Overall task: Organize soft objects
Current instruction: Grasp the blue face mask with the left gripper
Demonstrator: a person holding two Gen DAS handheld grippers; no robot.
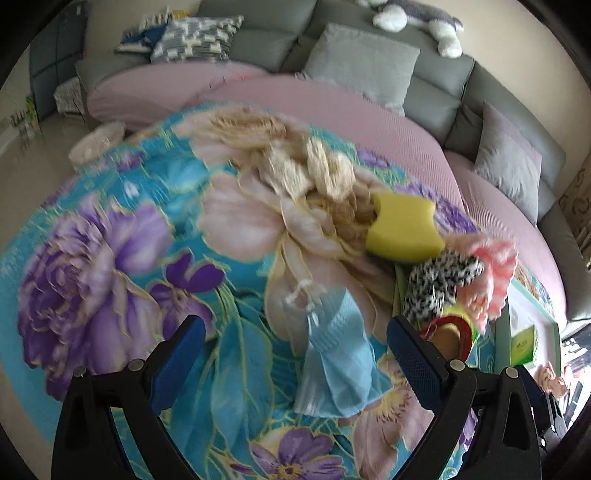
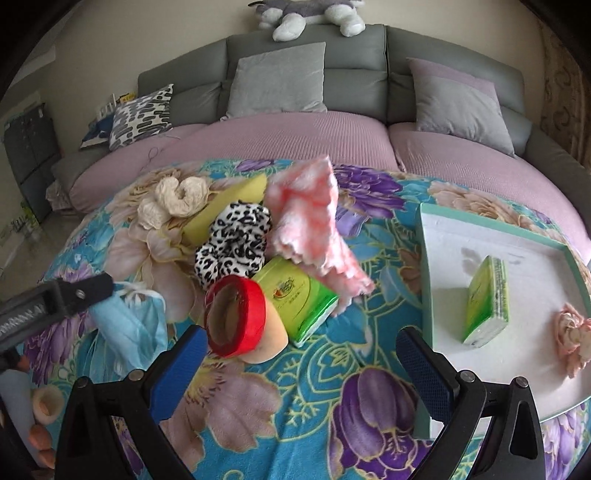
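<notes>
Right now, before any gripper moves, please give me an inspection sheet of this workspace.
Surface: floral blanket over the table.
Job's things: white tray holds a tissue pack and a pink flower; blue mask, yellow sponge, leopard scrunchie, pink cloth, cream yarn, red-rimmed item, second tissue pack outside it.
Clutter: nothing seen.
Grippers: left gripper open around the mask; right gripper open, empty.
Cables: nothing seen.
Surroundings: grey sofa, cushions, plush toy.
</notes>
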